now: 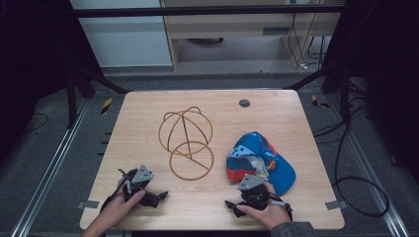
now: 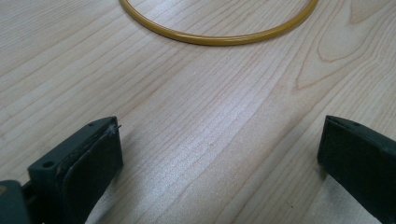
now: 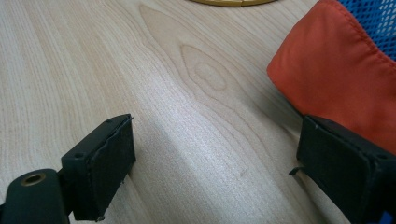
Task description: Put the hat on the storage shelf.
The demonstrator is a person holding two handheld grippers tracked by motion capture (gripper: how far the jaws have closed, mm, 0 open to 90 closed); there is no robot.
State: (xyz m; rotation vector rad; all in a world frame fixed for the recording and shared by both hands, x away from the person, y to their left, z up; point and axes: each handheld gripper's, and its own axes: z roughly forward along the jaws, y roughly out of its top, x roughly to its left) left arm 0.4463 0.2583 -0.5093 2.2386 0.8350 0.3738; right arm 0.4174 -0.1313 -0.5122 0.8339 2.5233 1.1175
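A gold wire frame [image 1: 187,143], a dome on a ring base, stands in the middle of the wooden table [image 1: 148,113]. To its right lies a blue and orange patterned cap [image 1: 259,160]. My left gripper [image 1: 144,183] rests near the front left edge, held by a hand. Its jaws are open [image 2: 219,149] over bare wood, facing the frame's ring [image 2: 219,37]. My right gripper [image 1: 253,190] sits just in front of the cap. It is open too [image 3: 215,154], with only wood between the jaws. The cap's orange part [image 3: 341,79] lies right behind its right-hand jaw.
A small dark round cap [image 1: 244,103] is set into the table near its far edge. Cables [image 1: 356,187] loop on the floor to the right. Dark stand legs [image 1: 79,84] flank the table's far corners.
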